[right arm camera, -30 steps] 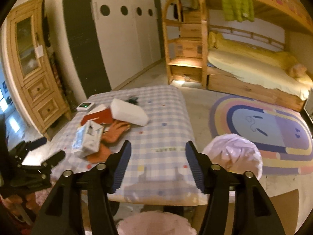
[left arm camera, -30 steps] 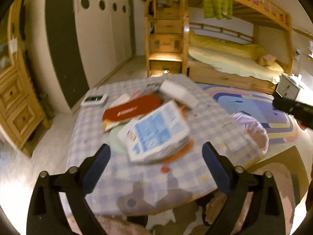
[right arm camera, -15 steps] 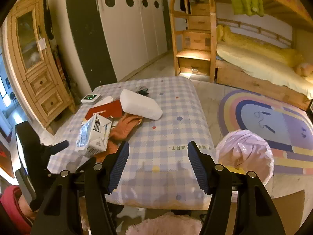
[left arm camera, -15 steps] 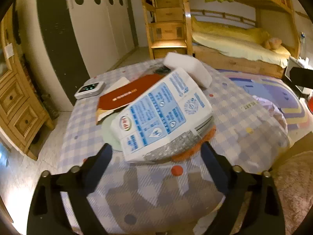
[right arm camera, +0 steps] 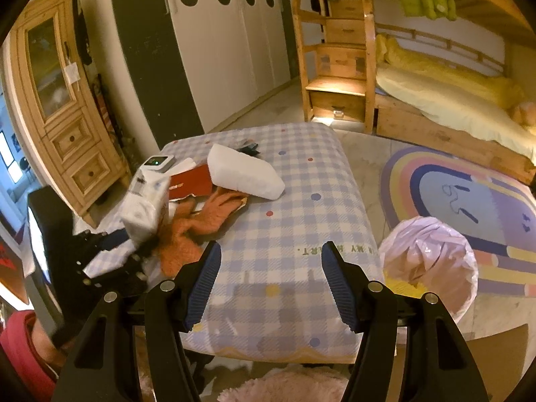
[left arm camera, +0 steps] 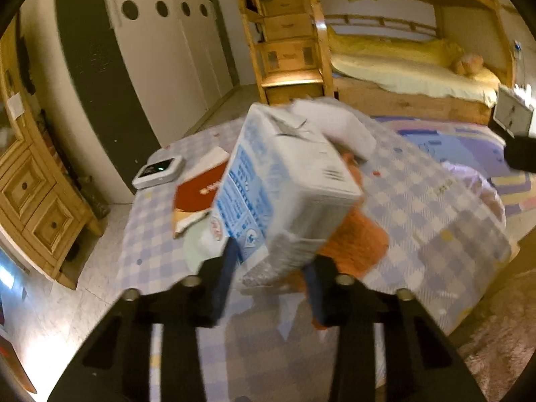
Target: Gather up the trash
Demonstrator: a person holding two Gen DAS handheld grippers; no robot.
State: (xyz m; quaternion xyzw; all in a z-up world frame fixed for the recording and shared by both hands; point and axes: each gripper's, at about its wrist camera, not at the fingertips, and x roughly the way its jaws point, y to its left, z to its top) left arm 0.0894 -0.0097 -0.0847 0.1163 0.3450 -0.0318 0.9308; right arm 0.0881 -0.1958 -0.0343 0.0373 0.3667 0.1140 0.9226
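Observation:
A white and blue carton [left arm camera: 281, 184] is clamped at its lower end between the fingers of my left gripper [left arm camera: 271, 261] and is tilted up off the checked table [left arm camera: 418, 207]. The right wrist view shows the same carton [right arm camera: 145, 207] raised over the table's left side in the left gripper [right arm camera: 134, 244]. My right gripper [right arm camera: 270, 273] is open and empty above the table's near edge. A trash bin lined with a pale pink bag [right arm camera: 428, 261] stands on the floor to the right of the table.
On the table lie an orange glove [right arm camera: 201, 224], a white foam block [right arm camera: 244, 174], a red booklet [right arm camera: 191, 184], a small white device with a green light [right arm camera: 157, 162] and a dark small item [right arm camera: 249, 147]. A bunk bed [right arm camera: 452, 100], wardrobe and wooden cabinet surround it.
My left gripper has moved in, shut on the carton and lifted it off the table, tilting it upward. My right gripper has stayed open, shifting only slightly.

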